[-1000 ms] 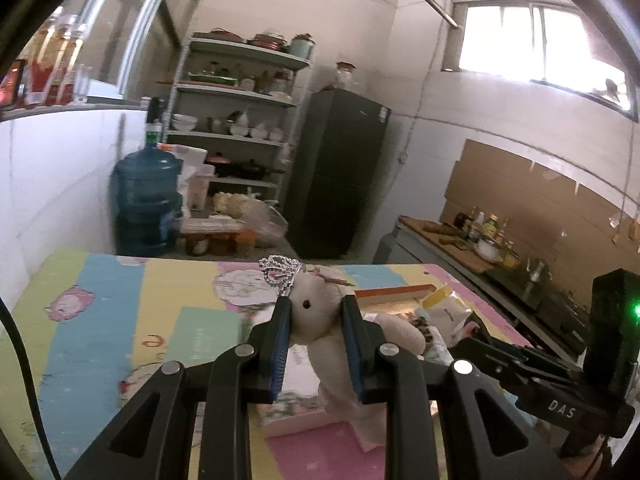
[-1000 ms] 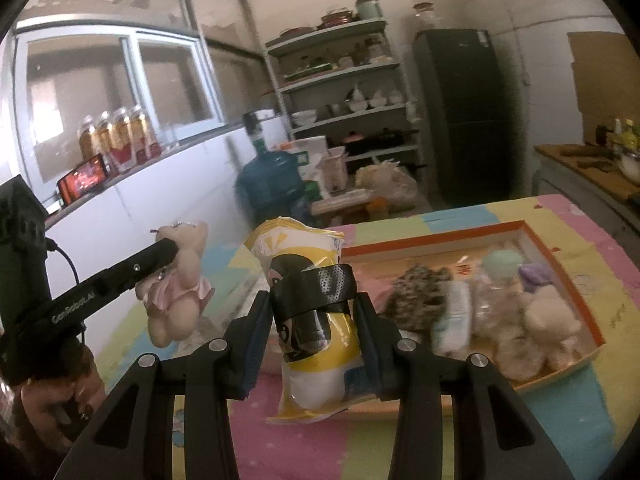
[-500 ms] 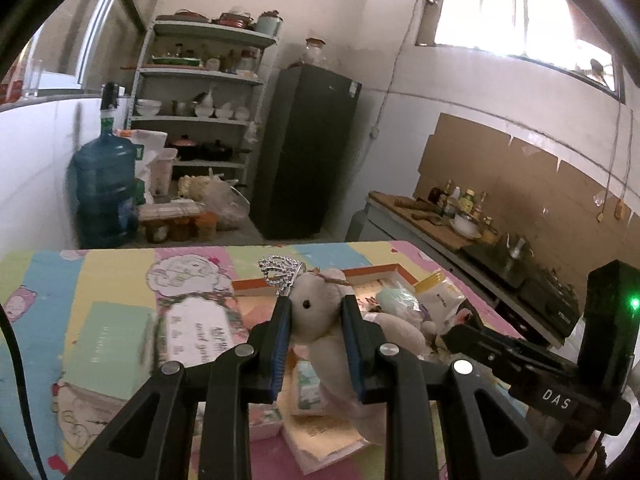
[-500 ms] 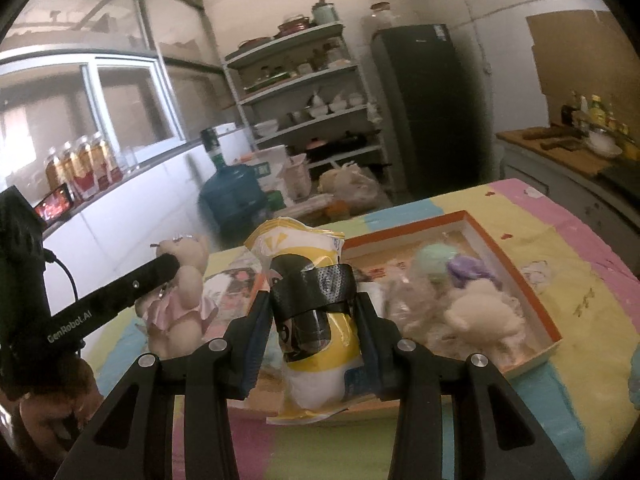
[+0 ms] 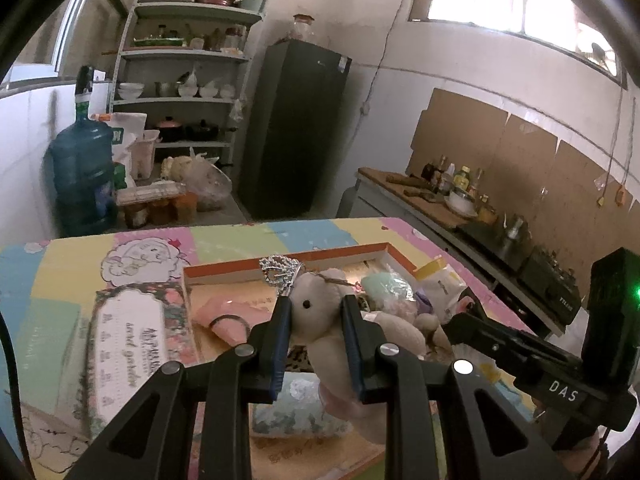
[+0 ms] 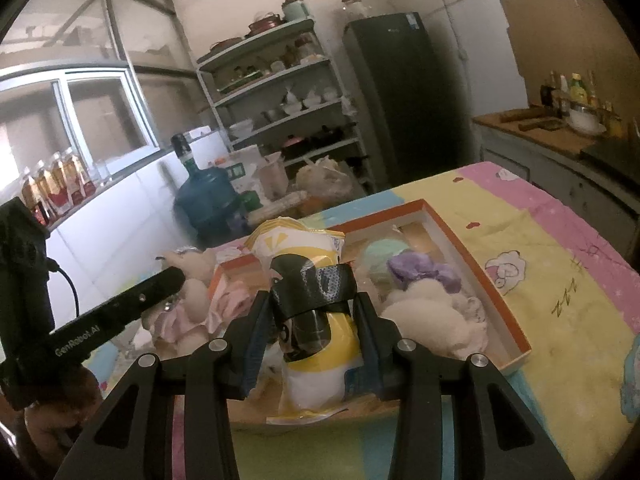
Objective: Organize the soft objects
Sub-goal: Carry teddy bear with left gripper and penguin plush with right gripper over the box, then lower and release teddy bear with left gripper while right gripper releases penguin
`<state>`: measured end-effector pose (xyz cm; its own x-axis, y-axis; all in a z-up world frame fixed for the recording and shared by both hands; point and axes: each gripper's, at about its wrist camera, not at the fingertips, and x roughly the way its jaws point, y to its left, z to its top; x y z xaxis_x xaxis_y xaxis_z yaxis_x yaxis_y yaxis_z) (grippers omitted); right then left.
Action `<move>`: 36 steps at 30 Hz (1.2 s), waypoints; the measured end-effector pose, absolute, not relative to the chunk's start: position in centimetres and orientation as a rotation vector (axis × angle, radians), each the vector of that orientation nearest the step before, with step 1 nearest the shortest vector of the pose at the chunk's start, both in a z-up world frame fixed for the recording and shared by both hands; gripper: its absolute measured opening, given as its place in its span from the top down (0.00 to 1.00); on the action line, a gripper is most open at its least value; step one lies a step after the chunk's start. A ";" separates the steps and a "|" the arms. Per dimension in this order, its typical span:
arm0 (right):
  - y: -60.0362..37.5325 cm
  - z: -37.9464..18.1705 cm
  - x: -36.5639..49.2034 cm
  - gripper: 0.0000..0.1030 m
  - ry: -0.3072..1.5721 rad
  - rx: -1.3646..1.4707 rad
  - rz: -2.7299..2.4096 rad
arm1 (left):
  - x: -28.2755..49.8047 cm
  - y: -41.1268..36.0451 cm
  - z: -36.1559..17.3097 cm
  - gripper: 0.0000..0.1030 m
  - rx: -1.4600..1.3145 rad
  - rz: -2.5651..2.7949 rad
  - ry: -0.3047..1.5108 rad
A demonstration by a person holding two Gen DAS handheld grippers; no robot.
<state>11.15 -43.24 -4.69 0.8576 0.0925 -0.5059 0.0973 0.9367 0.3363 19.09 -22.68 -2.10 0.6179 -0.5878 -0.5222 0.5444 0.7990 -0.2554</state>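
Note:
My left gripper is shut on a beige teddy bear with a silver crown, held above the orange-rimmed box. The bear also shows in the right wrist view, in a pink dress. My right gripper is shut on a yellow and white snack bag with a black band, over the box's near edge. Inside the box lie a cream plush, a purple one and a mint item.
A floral card box lies left of the orange box on the pastel mat. A blue patterned pouch and pink cloth lie in the box. A water jug, shelves and fridge stand behind.
Both grippers have moved forward and lower toward the box, the left one bringing the bear from left of the box to over its middle. Both grips are unchanged.

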 end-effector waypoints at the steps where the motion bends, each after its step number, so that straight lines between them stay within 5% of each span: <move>1: -43.3 -4.8 11.3 0.58 0.545 0.363 -0.001 | 19.3 -22.9 -2.3 0.75 -0.074 -0.653 0.633; 29: -44.3 -7.4 15.2 0.57 0.612 0.375 0.023 | 23.3 -25.4 -6.1 0.68 -0.074 -0.632 0.783; 36: -44.1 -7.1 15.0 0.48 0.593 0.382 0.032 | 22.4 -25.1 -5.5 0.32 -0.071 -0.628 0.747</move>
<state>14.96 -44.14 -7.06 0.8308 0.1385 -0.5390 0.0790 0.9293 0.3607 22.39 -25.12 -5.55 0.5607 -0.5572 -0.6125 0.5085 0.8155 -0.2764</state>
